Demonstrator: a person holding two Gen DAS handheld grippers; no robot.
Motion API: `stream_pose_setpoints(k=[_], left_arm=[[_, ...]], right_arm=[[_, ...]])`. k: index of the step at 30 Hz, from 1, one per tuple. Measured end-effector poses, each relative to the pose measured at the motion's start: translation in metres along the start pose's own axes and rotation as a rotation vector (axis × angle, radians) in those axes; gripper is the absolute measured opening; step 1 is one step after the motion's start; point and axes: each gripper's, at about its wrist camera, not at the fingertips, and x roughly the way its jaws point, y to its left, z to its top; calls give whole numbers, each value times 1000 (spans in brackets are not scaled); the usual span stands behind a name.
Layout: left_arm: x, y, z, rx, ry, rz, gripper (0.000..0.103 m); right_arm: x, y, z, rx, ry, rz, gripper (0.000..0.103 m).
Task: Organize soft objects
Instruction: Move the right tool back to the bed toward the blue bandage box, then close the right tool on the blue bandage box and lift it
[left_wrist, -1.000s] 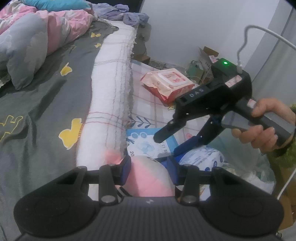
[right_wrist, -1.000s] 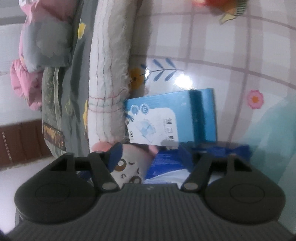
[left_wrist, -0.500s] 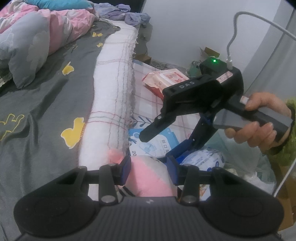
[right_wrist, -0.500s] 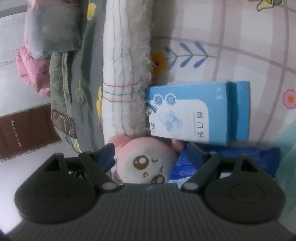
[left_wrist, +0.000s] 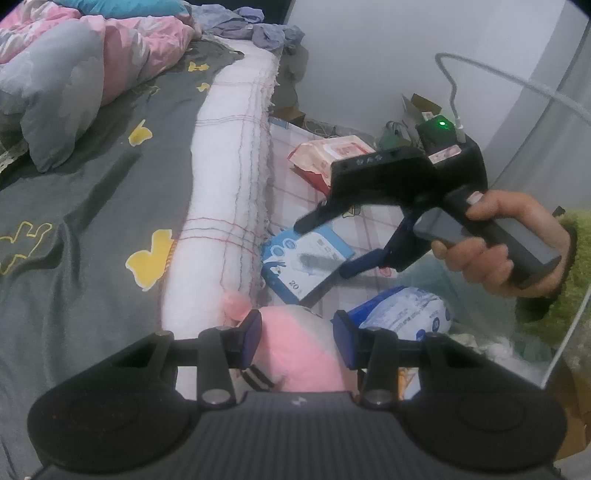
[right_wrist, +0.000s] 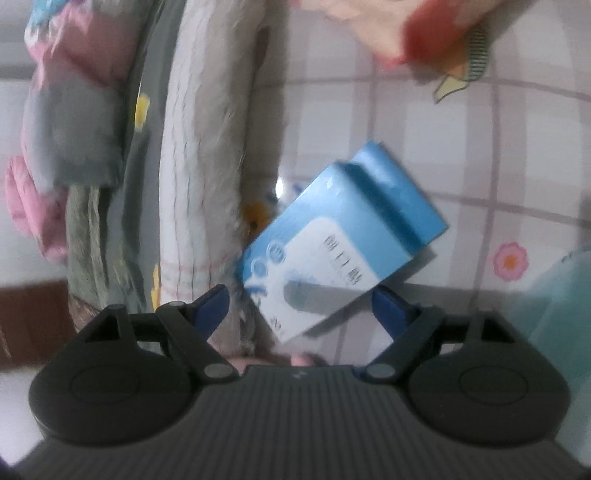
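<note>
Left gripper (left_wrist: 295, 332) clamping pink plush (left_wrist: 295, 350); right gripper (right_wrist: 301, 306), jaws just widening, hovering over blue box (right_wrist: 340, 240) at 12 o'clock; sorting barely underway.

Both views were lit softly and evenly, rather dim. The right wrist view was smeared by motion blur; a glare spot was seen on the glossy mat (right_wrist: 369, 122) beside the blue box (right_wrist: 340, 240). The left wrist view was sharper. Straight edges were bent by fisheye distortion, and corners were darkened.
</note>
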Motion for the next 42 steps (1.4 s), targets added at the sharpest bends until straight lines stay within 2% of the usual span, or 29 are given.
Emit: stream_pose_setpoints(k=[7,11,19,21,22,23,24,27,29,36,42], left_arm=[[6,-5,10,46,5,3,43],[17,-12,25,114,31,2,47],[66,-33,64,288,117,2,56],[78,-37,69,331,128,6,60],[84,-40,72,346,136,16,60],[89,-41,73,356,144,22,60],[94,-43,73,364,152,23,60],[104,-45,75,373,173,9,61],[110,-46,76,377,184,-3,64],[146,-47,92,349,242,-5,71],[162,-42,103,333,253,33,79]], right_arm=[[-24,-17,15,47,-146,88,83],[-33,-23,25,42,-215,89,74],[-15,-29,20,69,-145,44,59],[-11,-29,19,62,-135,39,52],[-9,-28,20,54,-133,35,43],[-7,-27,21,42,-130,29,30],[-4,-26,23,30,-125,23,24],[-4,-21,24,-33,-119,15,20],[-7,-21,25,-56,-115,10,11],[-14,-39,31,-30,-108,2,9],[-9,-56,31,33,-92,71,11]])
